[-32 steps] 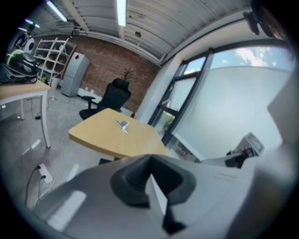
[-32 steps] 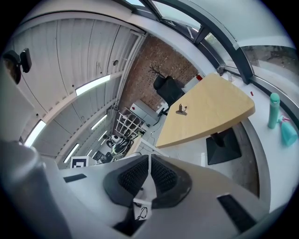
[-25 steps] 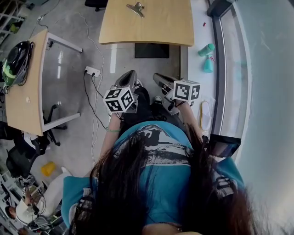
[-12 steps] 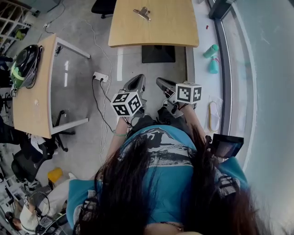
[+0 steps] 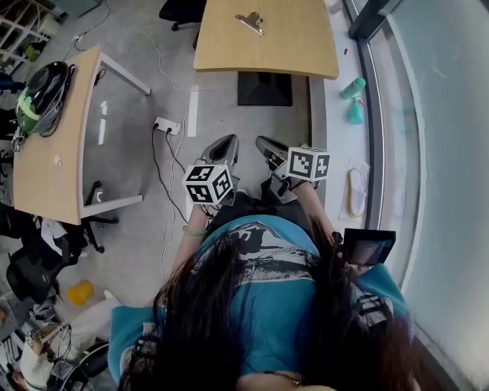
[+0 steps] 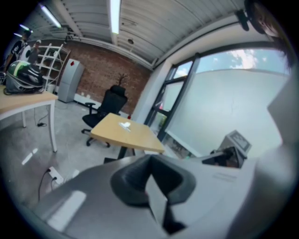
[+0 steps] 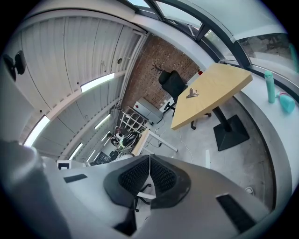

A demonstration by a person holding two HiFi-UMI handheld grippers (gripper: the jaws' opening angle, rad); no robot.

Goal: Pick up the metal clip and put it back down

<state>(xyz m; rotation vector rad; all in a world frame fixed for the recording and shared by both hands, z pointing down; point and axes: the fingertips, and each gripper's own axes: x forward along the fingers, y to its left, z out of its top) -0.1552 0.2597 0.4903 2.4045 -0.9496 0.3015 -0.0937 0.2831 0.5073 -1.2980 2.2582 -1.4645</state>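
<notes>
Clip (image 5: 250,21) lies flat on tabletop (image 5: 294,53), toward the far end, left of centre. Long axis runs diagonal in head view, upper-left to lower-right. Which end is handles vs. mouth is too small to tell. R gripper view shows it as a small pale shape (image 7: 192,94); L gripper view gives only a white blur.

Bare wood all round clip, w/ wide room to its right & toward the person, less toward the left edge. Tabletop's far edge is cut off by frame top in head view. Floor btwn person & tabletop is open apart from black base plate (image 5: 264,88) under the near edge. Power strip (image 5: 169,126) w/ cables sits on floor to the left. 2nd desk (image 5: 53,153) stands beyond it, w/ helmet (image 5: 42,88) on top. Window ledge (image 5: 340,153) runs along the right, w/ teal bottles (image 5: 349,86). Black chair (image 5: 177,9) sits past tabletop's far-left corner.

L gripper (image 5: 223,143) & R gripper (image 5: 267,145) are side by side close to person's body. Both aim toward tabletop, well apart from it & clip. L gripper is clenched, pads together, nothing btwn. R gripper's jaws just closed the last bit; pads meet along a seam, empty. Hands are mostly hidden behind marker cubes. Hair & torso block lower head view.
</notes>
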